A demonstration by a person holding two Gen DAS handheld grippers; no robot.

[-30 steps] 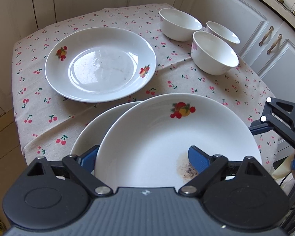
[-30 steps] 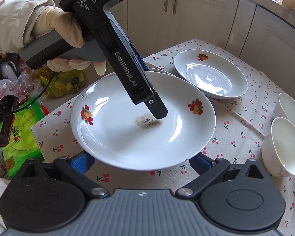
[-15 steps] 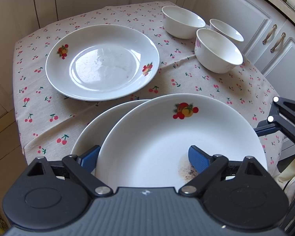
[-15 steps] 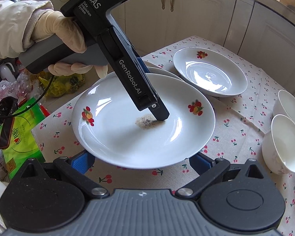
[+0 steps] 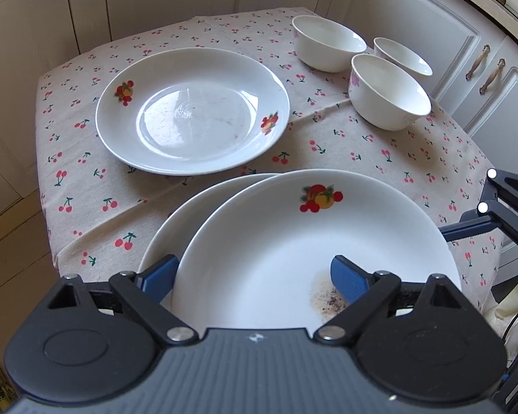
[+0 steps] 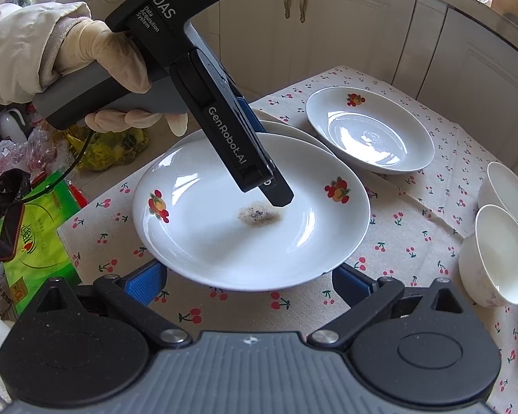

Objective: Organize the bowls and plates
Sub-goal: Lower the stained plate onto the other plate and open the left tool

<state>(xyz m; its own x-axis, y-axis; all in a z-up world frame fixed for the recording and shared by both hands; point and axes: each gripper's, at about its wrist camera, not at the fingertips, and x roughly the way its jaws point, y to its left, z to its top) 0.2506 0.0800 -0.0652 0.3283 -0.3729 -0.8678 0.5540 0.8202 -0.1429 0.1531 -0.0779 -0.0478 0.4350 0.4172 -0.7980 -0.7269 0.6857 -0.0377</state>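
While gripping the stained white ceramic fruit-print plate [image 5: 314,241] at its 6 o'clock rim, the left gripper [image 5: 255,276] jaws are clamping rigid, slippery, breakable glaze; right gripper [image 6: 248,284] jaws are standing open, empty.

left gripper [image 5: 255,276] fingers [image 5: 347,277] straddling soiled plate [image 5: 293,241] rim

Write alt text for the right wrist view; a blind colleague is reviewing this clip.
The left gripper, held in a gloved hand, grips a white fruit-printed plate with a brown smudge, above another plate. A second fruit-printed plate and white bowls sit on the cherry-print tablecloth.
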